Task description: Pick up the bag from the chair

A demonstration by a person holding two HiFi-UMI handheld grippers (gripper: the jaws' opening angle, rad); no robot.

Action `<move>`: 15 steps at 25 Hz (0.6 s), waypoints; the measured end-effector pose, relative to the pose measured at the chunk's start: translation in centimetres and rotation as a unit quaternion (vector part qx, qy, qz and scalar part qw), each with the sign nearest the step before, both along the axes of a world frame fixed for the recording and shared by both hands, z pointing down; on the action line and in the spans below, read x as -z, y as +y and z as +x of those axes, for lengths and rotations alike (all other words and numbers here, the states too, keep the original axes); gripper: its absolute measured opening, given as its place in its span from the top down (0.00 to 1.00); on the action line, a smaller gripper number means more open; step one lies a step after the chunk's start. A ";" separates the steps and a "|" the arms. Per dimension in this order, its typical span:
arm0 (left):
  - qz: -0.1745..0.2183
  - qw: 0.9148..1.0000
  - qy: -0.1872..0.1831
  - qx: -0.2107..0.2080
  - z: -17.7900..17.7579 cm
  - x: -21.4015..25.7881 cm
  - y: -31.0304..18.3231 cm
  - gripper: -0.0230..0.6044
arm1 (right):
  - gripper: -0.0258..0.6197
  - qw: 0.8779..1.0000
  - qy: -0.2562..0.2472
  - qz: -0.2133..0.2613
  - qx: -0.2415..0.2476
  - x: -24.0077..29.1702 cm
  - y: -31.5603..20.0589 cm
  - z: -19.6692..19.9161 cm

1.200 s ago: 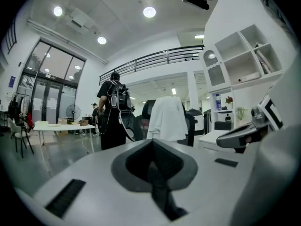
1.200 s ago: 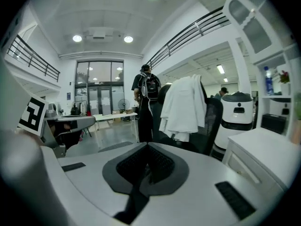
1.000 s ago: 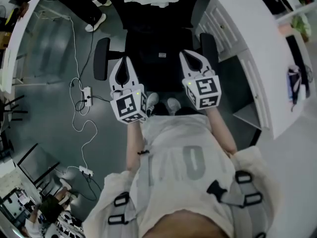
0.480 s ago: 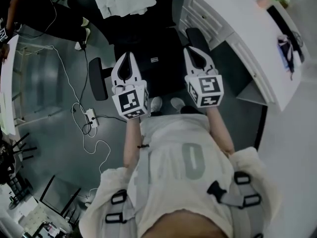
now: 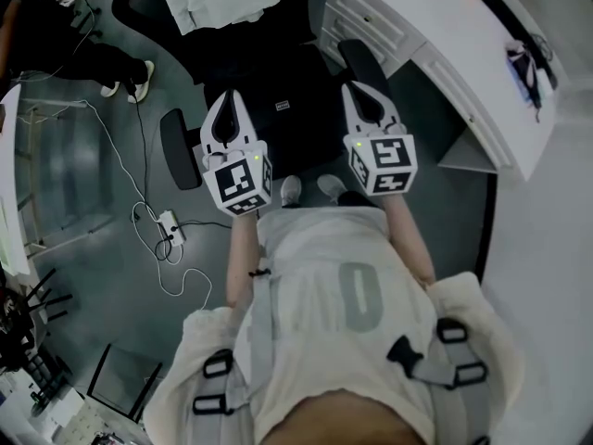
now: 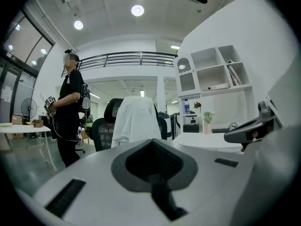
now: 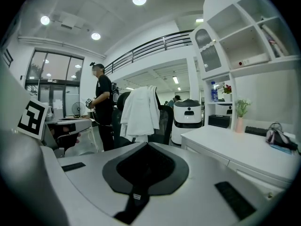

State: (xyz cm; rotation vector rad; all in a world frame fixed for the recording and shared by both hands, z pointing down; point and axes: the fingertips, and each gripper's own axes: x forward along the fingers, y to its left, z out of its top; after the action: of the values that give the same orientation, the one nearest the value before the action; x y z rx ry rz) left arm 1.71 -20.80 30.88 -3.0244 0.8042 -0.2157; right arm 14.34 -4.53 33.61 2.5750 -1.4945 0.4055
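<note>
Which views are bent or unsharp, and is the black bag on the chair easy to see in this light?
Head view: edges bent by the wide lens; the black bag almost merges with the dark chair, only its label stands out. Left gripper view: round dark border, ceiling lamp glares, near jaws soft. Right gripper view: same border, background sharp.
</note>
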 end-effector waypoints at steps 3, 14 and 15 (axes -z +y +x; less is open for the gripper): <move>-0.001 1.000 -0.004 -0.002 0.1 -0.2 0.0 0.95 | 0.95 1.000 0.000 -0.003 0.000 0.0 0.0 -0.2; -0.003 1.000 -0.003 -0.009 0.4 0.0 0.4 0.95 | 0.95 1.000 -0.008 0.000 0.028 0.2 -0.5 -0.1; -0.005 1.000 -0.003 -0.011 0.4 -0.1 0.4 0.95 | 0.95 0.999 -0.010 0.000 0.034 0.2 -0.7 -0.2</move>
State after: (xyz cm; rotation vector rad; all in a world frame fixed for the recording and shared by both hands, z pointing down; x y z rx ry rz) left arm 2.07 -20.37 30.95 -3.0387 0.7702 -0.2276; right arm 14.12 -5.23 33.43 2.5190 -1.5847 0.4232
